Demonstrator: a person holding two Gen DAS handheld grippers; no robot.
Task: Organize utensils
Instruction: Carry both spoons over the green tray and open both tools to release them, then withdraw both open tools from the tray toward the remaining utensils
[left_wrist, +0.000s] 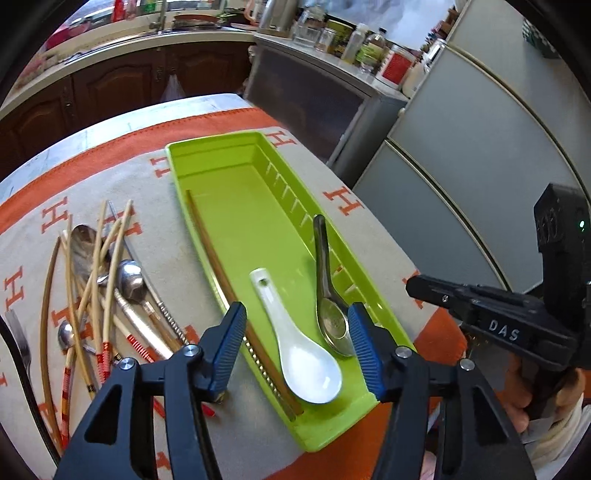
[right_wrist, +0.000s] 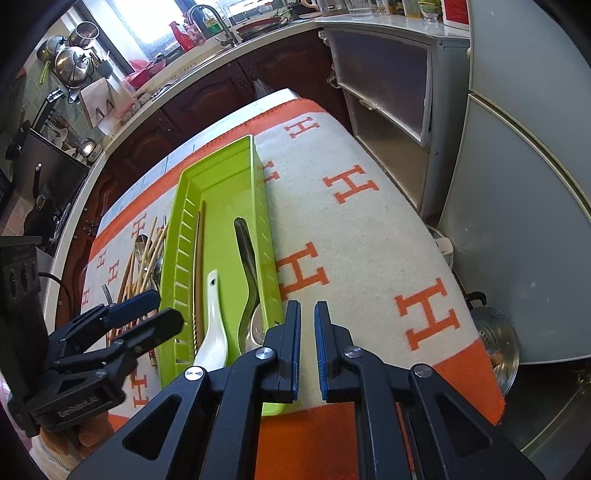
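A lime green utensil tray lies on the cloth. In it lie a white ceramic spoon, a metal spoon and a gold chopstick. A loose pile of chopsticks, spoons and a fork lies left of the tray. My left gripper is open and empty above the tray's near end. My right gripper has a narrow gap between its pads, holds nothing, and hovers just right of the tray; it also shows in the left wrist view.
The table carries a grey cloth with orange H letters and an orange border. A fridge and a grey cabinet stand to the right. A steel pot sits on the floor. Kitchen counters run behind.
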